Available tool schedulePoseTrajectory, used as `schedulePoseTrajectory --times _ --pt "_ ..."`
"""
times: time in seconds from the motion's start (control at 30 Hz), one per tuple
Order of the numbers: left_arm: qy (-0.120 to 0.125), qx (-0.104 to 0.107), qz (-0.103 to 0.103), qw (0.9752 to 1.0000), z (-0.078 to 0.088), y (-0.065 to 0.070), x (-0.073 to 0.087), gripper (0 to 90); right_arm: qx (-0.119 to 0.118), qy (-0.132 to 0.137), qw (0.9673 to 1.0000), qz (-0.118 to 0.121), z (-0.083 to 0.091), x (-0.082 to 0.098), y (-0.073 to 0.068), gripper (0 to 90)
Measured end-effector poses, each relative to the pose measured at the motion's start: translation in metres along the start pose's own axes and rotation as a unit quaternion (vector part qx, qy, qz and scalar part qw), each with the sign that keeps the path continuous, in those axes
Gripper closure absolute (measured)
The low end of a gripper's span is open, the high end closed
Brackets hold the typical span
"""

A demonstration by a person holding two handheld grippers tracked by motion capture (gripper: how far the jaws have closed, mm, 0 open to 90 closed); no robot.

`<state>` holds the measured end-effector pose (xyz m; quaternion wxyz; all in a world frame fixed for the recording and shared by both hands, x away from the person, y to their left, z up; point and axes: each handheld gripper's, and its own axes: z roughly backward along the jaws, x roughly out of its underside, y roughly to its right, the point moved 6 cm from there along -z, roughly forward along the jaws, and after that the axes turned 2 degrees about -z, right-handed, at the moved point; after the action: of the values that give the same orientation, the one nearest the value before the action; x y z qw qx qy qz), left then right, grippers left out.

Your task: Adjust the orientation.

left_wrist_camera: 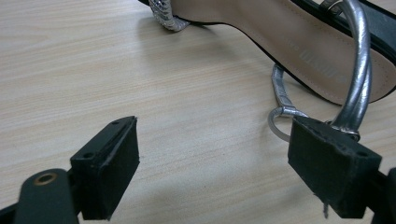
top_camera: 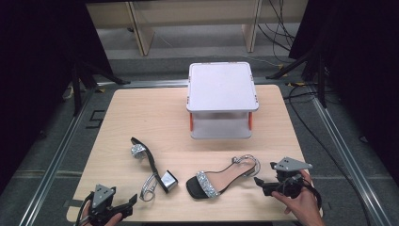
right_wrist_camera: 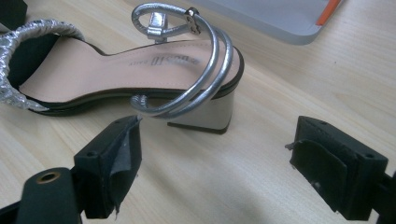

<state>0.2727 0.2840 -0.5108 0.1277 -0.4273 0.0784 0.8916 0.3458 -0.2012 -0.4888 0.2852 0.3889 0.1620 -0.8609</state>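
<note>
Nearest the person, both grippers are hovering low over the front of the desk (top_camera: 141, 113), and both are standing released, jaws wide with nothing between them. The left gripper (top_camera: 126, 204) is sitting at the near left corner, its jaws pointing toward the tipped sandal (top_camera: 153, 167) just ahead of it. In the left gripper view that sandal is lying on its side, sole turned up, and its silver ankle strap (left_wrist_camera: 359, 65) is curling down right beside the right-hand jaw; whether strap and jaw are touching I cannot tell.

The right gripper (top_camera: 264, 181), held in the person's right hand (top_camera: 301, 205), is facing the heel end of the upright sandal (top_camera: 221, 181), which is resting flat on the desk just in front of it. In the right gripper view its block heel (right_wrist_camera: 210, 112) and looped silver strap (right_wrist_camera: 187, 60) are lying slightly beyond the jaws and nearer the left-hand one, not between them. The glittery toe band (top_camera: 206, 183) is sitting at the sandal's far end from that gripper.

Well beyond both sandals, a white lidded box (top_camera: 220, 96) is standing at the far middle of the desk, apart from everything.
</note>
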Motion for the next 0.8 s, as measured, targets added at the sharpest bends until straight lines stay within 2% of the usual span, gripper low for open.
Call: schedulePoseTrajectory --times 0.07,0.1,0.17,0.23,0.27,0.33,0.37,0.43,0.5,0.57,0.63,0.67,0.7,0.73,0.8 --pt "-0.001 0.0 -0.001 1.0 0.0 0.0 0.0 16.1 0.003 0.005 0.9999 0.009 0.0 -0.001 0.001 16.4" --pt "-0.001 0.0 0.0 1.0 0.0 0.0 0.0 16.1 -0.005 0.005 0.9999 0.01 -0.001 -0.001 0.0 16.5" --pt "-0.003 0.001 -0.004 1.0 0.0 0.0 0.0 16.1 -0.006 0.01 0.9999 0.012 0.0 -0.004 -0.001 16.5" --pt "0.002 0.004 -0.003 1.0 -0.002 0.0 0.0 16.1 -0.011 0.016 0.9997 0.017 0.001 -0.007 -0.001 16.4" --pt "0.0 0.002 0.001 1.0 -0.002 0.0 0.001 16.1 -0.024 0.026 0.9991 0.022 0.001 -0.014 -0.001 16.4" --pt "0.001 0.003 0.003 1.0 -0.002 0.0 0.001 16.1 -0.026 0.03 0.999 0.023 0.001 -0.017 -0.001 16.5" --pt "-0.001 0.0 0.0 1.0 -0.002 -0.001 0.001 16.1 -0.035 0.045 0.9979 0.032 0.0 -0.028 0.0 16.9" --pt "-0.004 0.0 0.002 1.0 -0.002 0.0 0.001 16.1 -0.043 0.051 0.997 0.039 -0.002 -0.037 -0.001 16.9" --pt "-0.002 -0.002 0.003 1.0 -0.002 -0.001 0.001 16.1 -0.049 0.053 0.9968 0.036 -0.004 -0.042 -0.003 17.0" --pt "0.002 -0.001 0.002 1.0 -0.002 -0.001 0.001 16.2 -0.058 0.06 0.9949 0.057 -0.011 -0.057 -0.005 17.4" --pt "-0.004 -0.001 0.002 1.0 -0.001 -0.001 0.001 16.2 -0.061 0.058 0.9944 0.064 -0.017 -0.068 -0.008 17.7" --pt "-0.003 -0.001 0.002 1.0 -0.002 -0.001 0.001 16.2 -0.063 0.048 0.9947 0.065 -0.023 -0.075 -0.01 21.9" --pt "-0.004 0.0 0.003 1.0 -0.002 -0.001 0.001 16.2 -0.063 0.048 0.9947 0.065 -0.023 -0.075 -0.01 21.9" --pt "-0.004 0.0 0.003 1.0 -0.002 0.0 0.001 16.2 -0.066 0.039 0.9943 0.074 -0.033 -0.082 -0.011 23.4" --pt "0.003 0.002 0.003 1.0 -0.003 0.0 0.0 16.2 -0.079 0.03 0.9934 0.077 -0.041 -0.086 -0.014 24.9"
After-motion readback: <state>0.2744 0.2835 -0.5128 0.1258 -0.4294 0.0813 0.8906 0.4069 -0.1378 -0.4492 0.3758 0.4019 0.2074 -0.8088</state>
